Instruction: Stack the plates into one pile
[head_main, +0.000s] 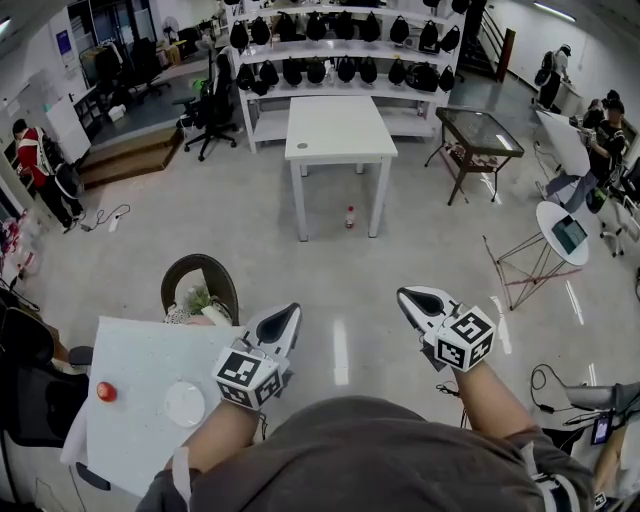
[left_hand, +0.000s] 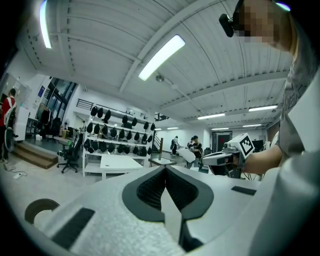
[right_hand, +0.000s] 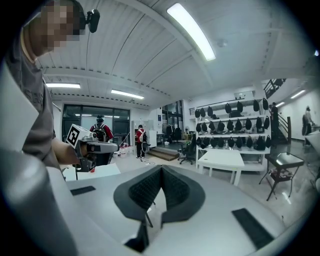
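As far as we can judge, the stacking is either not begun or already behind us, and these views do not settle which. The only dish we find is a pale round plate (head_main: 184, 403) lying on the white speckled desk (head_main: 150, 350) at the near left, just right of a small red object (head_main: 106, 391). The left claw (left_hand: 165, 169) is pressed together with nothing between its dark ribbed pads. The right claw (right_hand: 161, 171) is likewise pressed together and empty. Both are held out level over the grey floor (head_main: 340, 260), right of the desk, and neither touches the plate. If more plates must join the pile, we see none within reach, so that work would still be ahead. The plate is small and washed out in the head view, and we cannot tell whether it is a single plate or several already stacked. The desk's near edge is cut off by our left forearm and torso, so anything lying there is hidden. We cannot tell what the red object is, and both gripper views look across the room and miss the desk top.
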